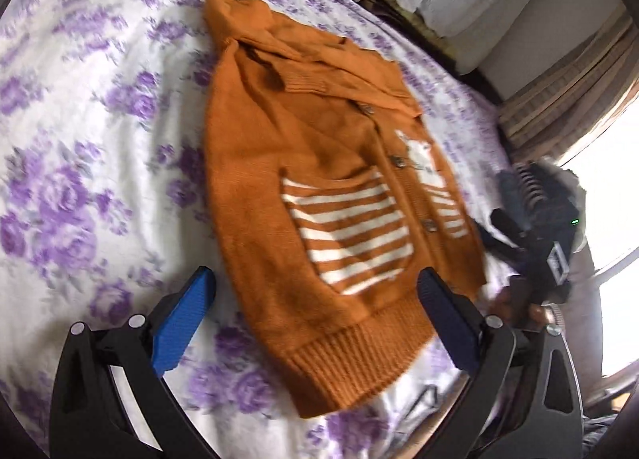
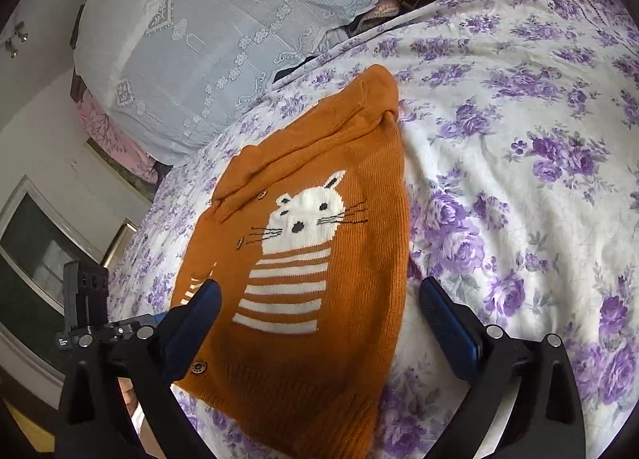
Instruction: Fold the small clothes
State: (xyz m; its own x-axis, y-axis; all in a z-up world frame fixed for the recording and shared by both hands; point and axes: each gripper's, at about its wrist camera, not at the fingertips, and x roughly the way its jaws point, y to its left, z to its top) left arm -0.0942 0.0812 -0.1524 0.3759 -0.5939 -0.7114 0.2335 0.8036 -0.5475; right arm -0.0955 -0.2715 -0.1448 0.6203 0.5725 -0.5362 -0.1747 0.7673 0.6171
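Observation:
An orange knitted child's cardigan [image 1: 319, 163] with white stripes, brown buttons and a white cat motif [image 2: 307, 211] lies flat on a bed sheet with purple flowers [image 1: 80, 179]. Its sleeves are folded across the chest near the collar. My left gripper [image 1: 315, 283] hovers open over the ribbed hem, blue pads apart, nothing between them. My right gripper [image 2: 319, 295] is also wide open above the cardigan's [image 2: 311, 299] striped lower half, its pads clear of the knit. The right gripper's body shows at the right edge of the left wrist view [image 1: 551, 227].
A pale lace-covered pillow [image 2: 223, 31] lies beyond the cardigan at the head of the bed. A wall with a framed dark panel [image 2: 36, 243] stands beside the bed. The flowered sheet [image 2: 519, 179] spreads wide to the right of the garment.

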